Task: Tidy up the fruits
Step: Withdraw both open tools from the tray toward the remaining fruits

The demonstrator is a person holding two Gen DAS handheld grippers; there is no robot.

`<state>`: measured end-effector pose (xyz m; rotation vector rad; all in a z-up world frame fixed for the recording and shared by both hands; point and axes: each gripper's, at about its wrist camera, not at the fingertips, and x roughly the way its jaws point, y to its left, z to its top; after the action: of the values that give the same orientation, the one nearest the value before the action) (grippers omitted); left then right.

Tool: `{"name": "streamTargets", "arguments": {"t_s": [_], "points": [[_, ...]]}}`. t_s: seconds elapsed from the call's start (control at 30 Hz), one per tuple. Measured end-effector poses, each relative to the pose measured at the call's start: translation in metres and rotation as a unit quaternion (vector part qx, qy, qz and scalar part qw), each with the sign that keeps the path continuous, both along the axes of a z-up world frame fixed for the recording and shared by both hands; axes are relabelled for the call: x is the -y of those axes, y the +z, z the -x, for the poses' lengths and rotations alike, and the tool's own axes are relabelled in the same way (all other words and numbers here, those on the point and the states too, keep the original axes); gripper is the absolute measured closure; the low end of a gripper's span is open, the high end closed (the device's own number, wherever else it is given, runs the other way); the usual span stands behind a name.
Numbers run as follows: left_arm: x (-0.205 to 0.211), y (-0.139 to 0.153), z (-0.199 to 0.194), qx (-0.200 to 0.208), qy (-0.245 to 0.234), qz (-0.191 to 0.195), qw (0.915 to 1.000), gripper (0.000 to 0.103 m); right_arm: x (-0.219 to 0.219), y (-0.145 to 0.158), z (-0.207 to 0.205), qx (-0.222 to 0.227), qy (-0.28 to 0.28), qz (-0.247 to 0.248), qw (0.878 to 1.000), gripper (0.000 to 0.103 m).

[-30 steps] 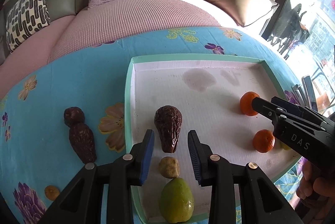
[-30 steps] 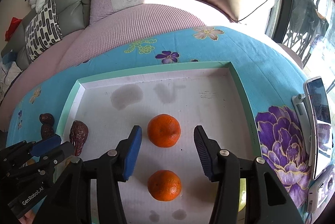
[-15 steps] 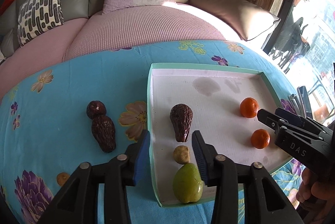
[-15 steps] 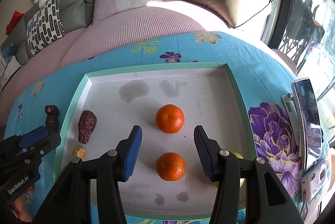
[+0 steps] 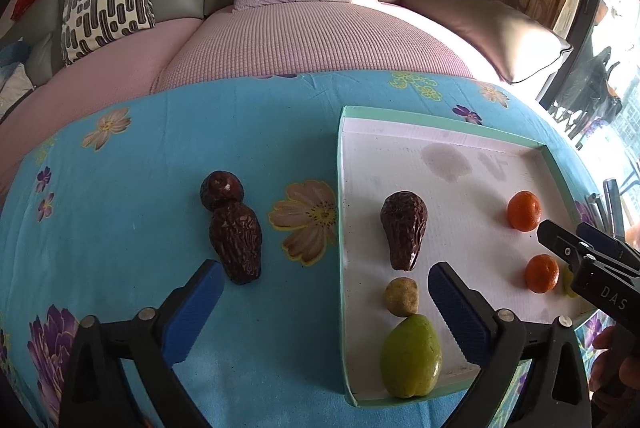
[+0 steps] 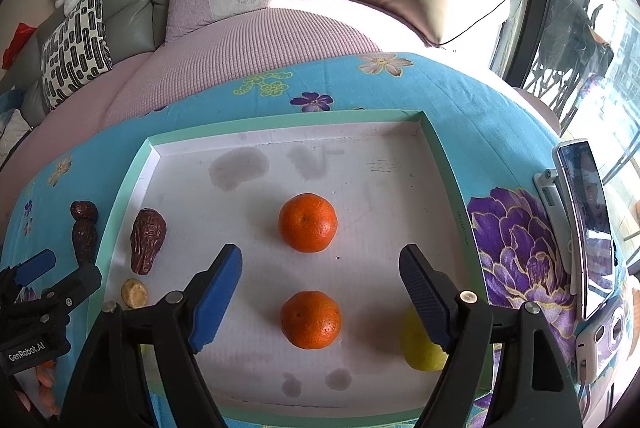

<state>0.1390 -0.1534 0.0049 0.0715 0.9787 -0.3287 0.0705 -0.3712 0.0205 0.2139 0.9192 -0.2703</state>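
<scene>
1. In the left wrist view the left gripper [image 5: 320, 292] hangs low in the frame with its jaws spread wide and nothing between them; its left blue pad [image 5: 192, 312] sits over the cloth, its right pad [image 5: 456, 312] over the tray.
2. The long wrinkled date [image 5: 237, 242] lies on the blue floral cloth [image 5: 132, 228] just above and right of that left pad, apart from it. Its long axis runs nearly top to bottom in the frame, narrow end toward the bottom, and its broad end touches a rounder date [image 5: 221, 189] above it.
3. The tray [image 5: 342, 236], white inside with a mint-green rim, fills the right half of that view. Its left wall stands between the two cloth dates and the fruit inside.
4. Along that wall sit a third date [image 5: 404, 234], narrow end down, then a small tan fruit [image 5: 402, 296], then a green fruit [image 5: 411, 356] at the tray's near edge, roughly in one column.
5. In the right wrist view the right gripper [image 6: 320, 296] is likewise released and empty. The near mandarin [image 6: 311, 319] lies between its pads without touching either; the far mandarin [image 6: 307, 222] lies above it, in the middle of the frame.
6. A yellow-green fruit [image 6: 420, 352] is partly hidden behind the right pad [image 6: 424, 292].
7. A phone [image 6: 586, 228] stands on a holder at the right edge, on the cloth outside the tray; sofa cushions fill the top of both views.
</scene>
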Motion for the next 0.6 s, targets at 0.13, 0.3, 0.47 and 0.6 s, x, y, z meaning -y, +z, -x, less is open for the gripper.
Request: {"name": "streamTargets", "arguments": {"t_s": [0.13,0.3,0.47,0.6], "points": [[-0.002,-0.001,-0.001,0.005,0.006,-0.008,0.9999,0.0,-0.002,0.001,0.001,0.007,0.002,0.008,1.0,0.021],[-0.003,-0.001,-0.001,0.005,0.007,-0.008,0.9999,0.0,-0.002,0.003,0.001,0.019,0.0,0.003,1.0,0.021],[-0.006,-0.001,0.002,0.004,0.006,-0.007,0.9999,0.0,-0.004,0.006,0.002,0.026,-0.001,0.007,1.0,0.021],[-0.011,0.0,0.006,0.005,0.009,-0.009,0.9999,0.0,-0.006,0.012,0.004,0.039,-0.002,0.012,0.999,0.021]]}}
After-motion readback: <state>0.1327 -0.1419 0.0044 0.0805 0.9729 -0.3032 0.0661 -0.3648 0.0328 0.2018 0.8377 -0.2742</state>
